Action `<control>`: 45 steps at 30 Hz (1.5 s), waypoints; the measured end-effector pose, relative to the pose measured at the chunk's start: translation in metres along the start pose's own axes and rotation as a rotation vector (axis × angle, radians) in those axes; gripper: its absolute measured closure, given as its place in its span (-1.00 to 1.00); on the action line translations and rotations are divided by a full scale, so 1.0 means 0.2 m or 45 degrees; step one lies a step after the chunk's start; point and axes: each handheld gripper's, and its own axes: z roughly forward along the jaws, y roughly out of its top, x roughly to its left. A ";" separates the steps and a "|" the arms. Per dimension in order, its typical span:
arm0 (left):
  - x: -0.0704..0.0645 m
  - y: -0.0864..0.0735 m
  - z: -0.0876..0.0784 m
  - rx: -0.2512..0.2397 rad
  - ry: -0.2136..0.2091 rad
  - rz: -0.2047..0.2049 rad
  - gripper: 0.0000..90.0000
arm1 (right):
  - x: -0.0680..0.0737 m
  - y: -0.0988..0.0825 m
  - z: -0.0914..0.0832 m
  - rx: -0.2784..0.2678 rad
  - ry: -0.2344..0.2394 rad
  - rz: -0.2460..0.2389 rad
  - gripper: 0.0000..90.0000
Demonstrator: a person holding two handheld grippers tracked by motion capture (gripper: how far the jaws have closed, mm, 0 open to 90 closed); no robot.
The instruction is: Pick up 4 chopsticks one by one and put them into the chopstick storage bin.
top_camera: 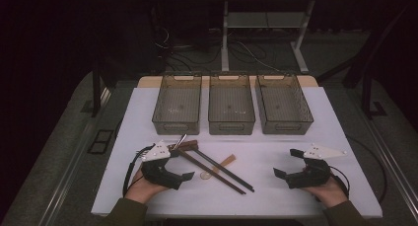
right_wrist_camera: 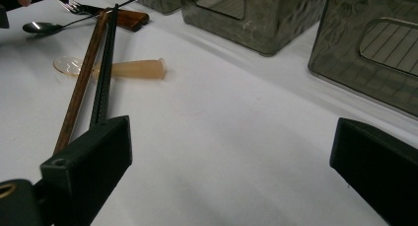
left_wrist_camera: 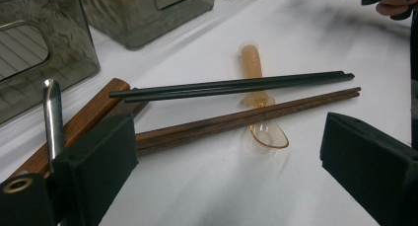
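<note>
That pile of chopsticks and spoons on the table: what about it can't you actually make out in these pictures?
- Amber spoon: in the left gripper view its middle is hidden under the black chopsticks and brown chopsticks.
- Metal handle: its lower end is hidden behind the left gripper, so its kind is unclear there.
- Fork and metal spoon: small and far off in the right gripper view, fork partly cut by the top edge.
- Wooden handle: too small in the high view to identify.

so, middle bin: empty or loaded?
Empty: the middle bin shows only its bare ribbed floor; the utensils lie in front on the table.
</note>
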 end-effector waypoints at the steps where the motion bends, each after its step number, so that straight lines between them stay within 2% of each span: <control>1: 0.00 0.00 0.00 0.001 0.002 -0.002 -0.82 | 0.00 0.00 0.00 0.003 0.004 -0.001 -0.95; 9: 0.00 0.00 -0.01 0.000 0.028 -0.007 -0.65 | 0.00 0.00 0.01 -0.001 0.001 -0.010 -0.95; 17: 0.01 0.02 -0.02 -0.008 0.040 -0.012 -0.22 | 0.01 0.00 0.01 0.006 -0.008 -0.014 -0.95; 25: 0.03 0.03 0.00 0.025 0.075 -0.015 0.00 | 0.01 0.00 0.01 0.004 -0.004 -0.012 -0.95; 26: 0.04 0.03 0.00 0.029 0.086 -0.010 0.12 | 0.01 0.00 0.01 0.008 -0.003 -0.014 -0.95; 27: 0.04 0.04 0.00 0.030 0.096 -0.008 0.12 | 0.01 0.00 0.01 0.008 -0.003 -0.014 -0.95; 30: 0.06 0.05 0.00 0.032 0.152 -0.002 0.33 | 0.01 0.00 0.01 0.009 -0.002 -0.014 -0.95; 31: 0.07 0.06 0.00 0.027 0.166 -0.002 0.48 | 0.01 0.00 0.02 0.008 -0.003 -0.012 -0.95; 34: 0.10 0.07 0.00 0.034 0.229 -0.013 0.59 | 0.01 0.00 0.02 0.012 -0.005 -0.017 -0.95; 35: 0.11 0.07 0.00 0.043 0.257 -0.012 0.69 | 0.01 0.00 0.02 0.016 -0.005 -0.016 -0.95; 36: 0.12 0.07 0.00 0.050 0.273 -0.021 0.69 | 0.01 0.00 0.02 0.016 -0.005 -0.016 -0.95; 37: 0.13 0.07 0.00 0.056 0.275 -0.028 0.80 | 0.01 0.00 0.02 0.015 -0.007 -0.015 -0.95; 42: 0.20 0.07 0.01 0.105 0.305 -0.066 0.99 | 0.01 0.00 0.03 0.018 -0.007 -0.019 -0.95; 45: 0.23 0.08 0.01 0.110 0.317 -0.070 1.00 | 0.01 0.00 0.03 0.019 -0.009 -0.019 -0.95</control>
